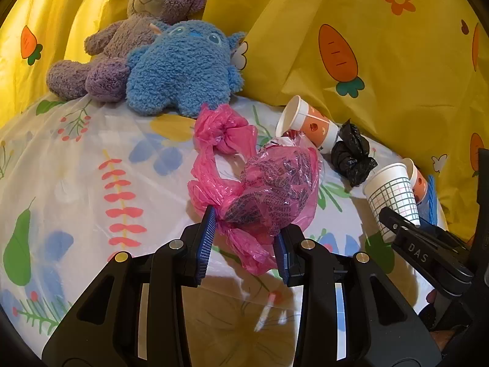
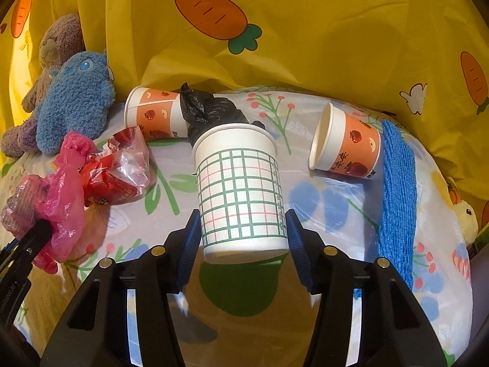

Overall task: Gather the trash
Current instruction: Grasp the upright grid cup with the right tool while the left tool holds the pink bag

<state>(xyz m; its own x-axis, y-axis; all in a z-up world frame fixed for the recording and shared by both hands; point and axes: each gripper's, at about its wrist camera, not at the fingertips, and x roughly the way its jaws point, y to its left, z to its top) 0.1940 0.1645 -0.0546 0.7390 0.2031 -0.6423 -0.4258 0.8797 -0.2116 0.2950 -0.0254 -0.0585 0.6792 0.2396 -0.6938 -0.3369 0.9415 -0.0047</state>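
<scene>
1. Far left, at the yellow carrot-print curtain [image 2: 305,46]: your view has a brown plush bear [image 1: 146,21] w/ a blue plush toy [image 1: 183,67] leaning on it. Both sit on the floral plastic sheet [image 1: 76,168].
2. L gripper [image 1: 244,238]: clenched on the pink plastic bag [image 1: 269,189]. Blue pads press the crumpled bag from both sides; the knotted end trails away toward the plush toys. Dark print on the bag incl. digit strings, too creased to read in full.
3. Behind the pink bag in your R wrist view: a red-and-clear wrapper [image 2: 119,168], white print on it, not legible.
4. Orange cup no. 1 [image 2: 152,116] lies on its side, apple pattern, mouth toward the plush toys. Small dark characters near its base, too small to read.
5. Black plastic bag [image 2: 207,107], knotted, touches that cup and sits just behind the grid cup.
6. R gripper [image 2: 244,235]: grasping the white grid-pattern paper cup [image 2: 241,192], pads on both sides of the lower body. Cup is tilted, rim away from you. Faint vertical print on its side, unreadable.
7. The R gripper's finger in the L wrist view bears "DAS".
8. Orange cup no. 2 [image 2: 345,140]: on its side, red characters and apples, not legible.
9. Blue knit cloth [image 2: 397,198] lies just beside cup no. 2.
10. Far right: a yellow plush toy [image 2: 466,217] at the sheet edge, partly hidden.
</scene>
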